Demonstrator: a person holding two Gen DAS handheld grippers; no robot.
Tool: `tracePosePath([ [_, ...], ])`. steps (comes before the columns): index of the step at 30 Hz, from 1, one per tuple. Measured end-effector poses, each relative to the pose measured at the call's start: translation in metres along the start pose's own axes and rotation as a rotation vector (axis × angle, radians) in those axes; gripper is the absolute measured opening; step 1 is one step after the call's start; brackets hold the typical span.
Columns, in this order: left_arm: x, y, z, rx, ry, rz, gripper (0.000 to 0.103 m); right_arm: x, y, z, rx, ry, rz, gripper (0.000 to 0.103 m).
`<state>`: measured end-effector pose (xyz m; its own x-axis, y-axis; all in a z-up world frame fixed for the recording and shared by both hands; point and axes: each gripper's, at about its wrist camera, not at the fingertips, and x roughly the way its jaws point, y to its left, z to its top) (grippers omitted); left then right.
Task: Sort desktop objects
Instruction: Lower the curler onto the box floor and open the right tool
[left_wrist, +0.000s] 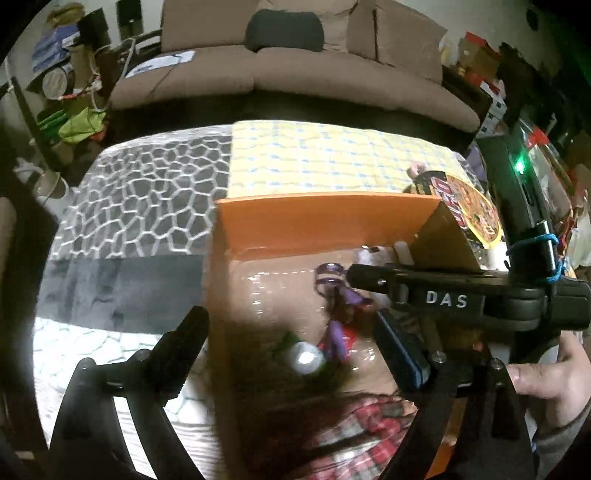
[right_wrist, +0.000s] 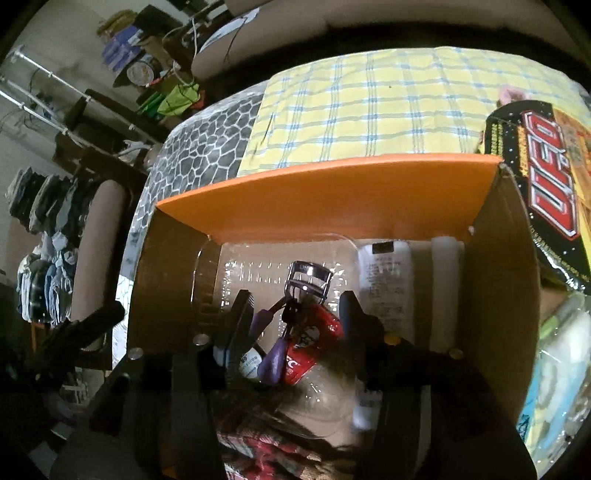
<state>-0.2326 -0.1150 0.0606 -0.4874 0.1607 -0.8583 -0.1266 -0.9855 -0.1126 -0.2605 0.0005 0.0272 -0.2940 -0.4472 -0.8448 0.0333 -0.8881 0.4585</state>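
Two grippers hang over the open cardboard box. My right gripper has its jaws partly apart, with the eyelash curler lying between them and no pad pressing on it. My left gripper stands wide apart, holding nothing.

The curler lies in the box towards its middle, metal head towards the orange far wall, purple handles towards me, resting across a red packet and clear plastic packaging.

Handling, my judgement: light, stiff, thin metal; slippery at the head and likely to pivot. I would take it at the purple handle loops, which look thicker and softer.

The box sits on a table under a yellow checked cloth and a grey stone-pattern cover. A brown sofa stands beyond; clutter fills the room's left side.
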Motion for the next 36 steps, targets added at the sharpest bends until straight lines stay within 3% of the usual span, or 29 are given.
tracePosePath([
  [2,-0.007,0.013,-0.004,-0.018,-0.016,0.002,0.092,0.002,0.005,-0.001,-0.004,0.001,0.053,0.045],
  [4,-0.012,0.025,-0.008,-0.031,-0.023,-0.015,0.092,0.006,0.014,-0.002,-0.013,0.011,0.092,0.034],
  [9,-0.020,0.047,-0.019,-0.064,-0.030,-0.023,0.092,0.018,0.051,0.001,-0.079,0.002,0.049,0.024],
  [13,-0.024,0.062,-0.028,-0.084,-0.044,-0.018,0.092,0.040,0.085,-0.003,-0.124,0.021,0.033,0.024],
  [16,-0.024,0.071,-0.033,-0.098,-0.037,-0.015,0.092,0.055,0.088,-0.005,-0.070,0.047,0.064,0.024],
  [20,-0.023,0.064,-0.035,-0.047,-0.048,-0.021,0.092,0.001,0.080,0.001,-0.130,-0.073,0.033,0.026],
  [22,-0.020,0.047,-0.031,0.023,-0.060,-0.025,0.092,-0.028,0.065,0.001,-0.133,-0.098,-0.001,0.035],
  [25,-0.014,0.016,-0.023,0.120,-0.056,-0.032,0.090,-0.057,0.037,-0.004,-0.130,-0.108,-0.096,0.038],
  [26,-0.008,-0.001,-0.017,0.167,-0.050,-0.026,0.084,-0.065,0.027,-0.007,-0.125,-0.111,-0.121,0.038],
  [27,-0.002,-0.015,-0.012,0.206,-0.042,-0.013,0.069,-0.070,0.019,-0.009,-0.120,-0.113,-0.131,0.038],
  [28,0.002,-0.023,-0.010,0.232,-0.035,0.003,0.061,-0.075,0.012,-0.012,-0.116,-0.116,-0.140,0.038],
  [29,0.014,-0.038,-0.005,0.278,-0.009,0.041,0.044,-0.080,0.005,-0.016,-0.114,-0.121,-0.141,0.038],
  [32,0.041,-0.057,0.001,0.355,0.047,0.151,0.016,-0.090,-0.009,-0.023,-0.103,-0.133,-0.106,0.038],
  [33,0.048,-0.059,0.002,0.373,0.059,0.195,0.011,-0.093,-0.011,-0.025,-0.105,-0.136,-0.097,0.038],
  [36,0.062,-0.057,0.004,0.429,0.085,0.366,0.009,-0.096,-0.012,-0.027,-0.131,-0.133,-0.075,0.038],
])
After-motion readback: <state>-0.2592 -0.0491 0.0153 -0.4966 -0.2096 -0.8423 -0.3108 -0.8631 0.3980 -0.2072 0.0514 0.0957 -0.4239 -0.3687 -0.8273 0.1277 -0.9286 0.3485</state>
